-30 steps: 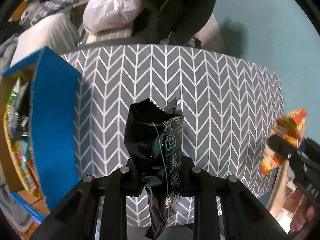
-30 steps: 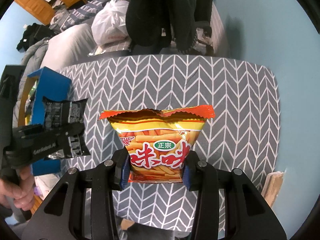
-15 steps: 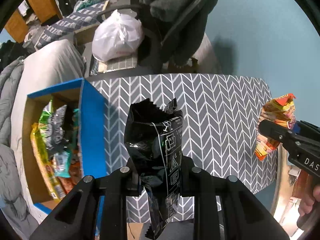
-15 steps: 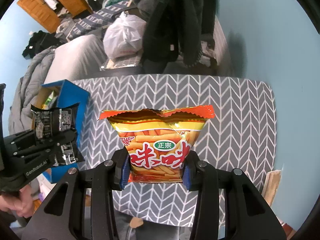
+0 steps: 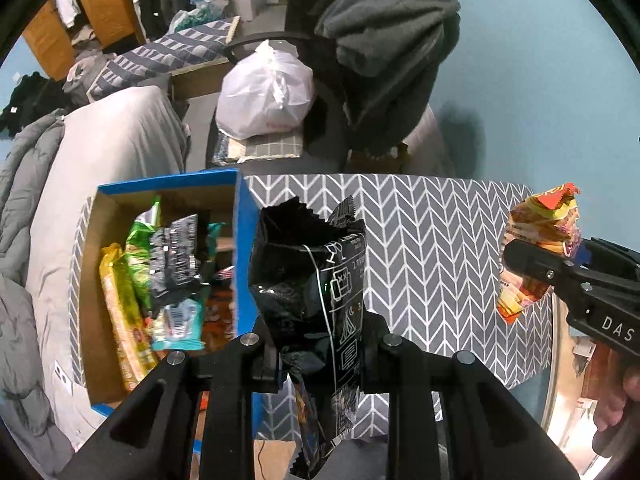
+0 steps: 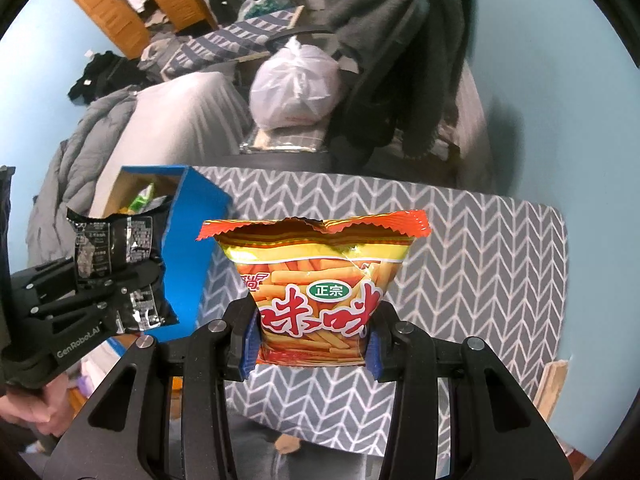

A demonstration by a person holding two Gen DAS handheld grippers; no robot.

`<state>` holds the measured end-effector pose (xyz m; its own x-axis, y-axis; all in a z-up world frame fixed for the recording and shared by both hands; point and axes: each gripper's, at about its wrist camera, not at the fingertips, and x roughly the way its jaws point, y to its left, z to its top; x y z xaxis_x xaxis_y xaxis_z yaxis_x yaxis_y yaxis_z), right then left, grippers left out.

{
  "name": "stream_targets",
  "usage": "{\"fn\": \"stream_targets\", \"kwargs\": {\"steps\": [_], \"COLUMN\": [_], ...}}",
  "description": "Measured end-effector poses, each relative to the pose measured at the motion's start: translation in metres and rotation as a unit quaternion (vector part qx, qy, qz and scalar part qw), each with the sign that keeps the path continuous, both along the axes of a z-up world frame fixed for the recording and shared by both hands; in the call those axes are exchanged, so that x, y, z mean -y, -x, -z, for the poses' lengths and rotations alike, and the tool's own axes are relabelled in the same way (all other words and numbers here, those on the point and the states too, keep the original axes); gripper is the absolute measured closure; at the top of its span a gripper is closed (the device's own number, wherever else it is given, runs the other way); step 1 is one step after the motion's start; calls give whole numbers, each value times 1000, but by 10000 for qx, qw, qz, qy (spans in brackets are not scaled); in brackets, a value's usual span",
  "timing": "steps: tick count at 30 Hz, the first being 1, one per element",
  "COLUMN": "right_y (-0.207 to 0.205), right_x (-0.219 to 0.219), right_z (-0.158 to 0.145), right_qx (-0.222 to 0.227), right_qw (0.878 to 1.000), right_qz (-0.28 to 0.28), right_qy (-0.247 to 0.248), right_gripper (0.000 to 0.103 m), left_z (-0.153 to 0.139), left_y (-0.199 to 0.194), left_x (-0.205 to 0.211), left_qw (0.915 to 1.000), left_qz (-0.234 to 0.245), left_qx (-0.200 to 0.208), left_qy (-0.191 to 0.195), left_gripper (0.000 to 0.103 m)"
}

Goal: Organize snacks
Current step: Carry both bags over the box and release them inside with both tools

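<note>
A: What sits past the grey chevron cloth (image 5: 432, 248)?

B: At twelve o'clock, a dark chair draped with a grey fleece garment (image 5: 392, 40). Just beside it, toward eleven, a tied white plastic bag (image 5: 266, 94) rests on a checked cushion (image 5: 272, 146).

A: And further left?

B: A pale grey bed cover (image 6: 176, 120) runs off toward nine o'clock, with a grey quilted blanket (image 6: 92, 120) bunched at its edge. Up at ten to eleven stands wooden furniture (image 6: 120, 8), and a striped blue-grey mattress (image 5: 168, 56) lies near it.

A: The right side?

B: A plain light blue wall (image 5: 540, 92), from one to three o'clock.
</note>
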<state>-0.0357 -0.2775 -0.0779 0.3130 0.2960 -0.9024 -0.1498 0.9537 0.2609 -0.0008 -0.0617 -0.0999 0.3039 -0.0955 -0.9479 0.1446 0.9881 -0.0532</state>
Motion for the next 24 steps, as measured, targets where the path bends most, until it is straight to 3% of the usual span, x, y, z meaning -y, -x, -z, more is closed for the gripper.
{"fn": "stream_targets", "kwargs": {"steps": [24], "right_y": [-26], "right_x": [-152], "right_z": [-4], "right_qx": [146], "right_qw": [9937], "right_qz": [-1091], "right_qy": [-214], "right_gripper": [62], "left_z": [-10], "left_y": [15], "left_x": [-124], "left_qw": [9949], "left_qz": [-992], "left_qx": [101], "left_qy": [150], "left_gripper": [78]}}
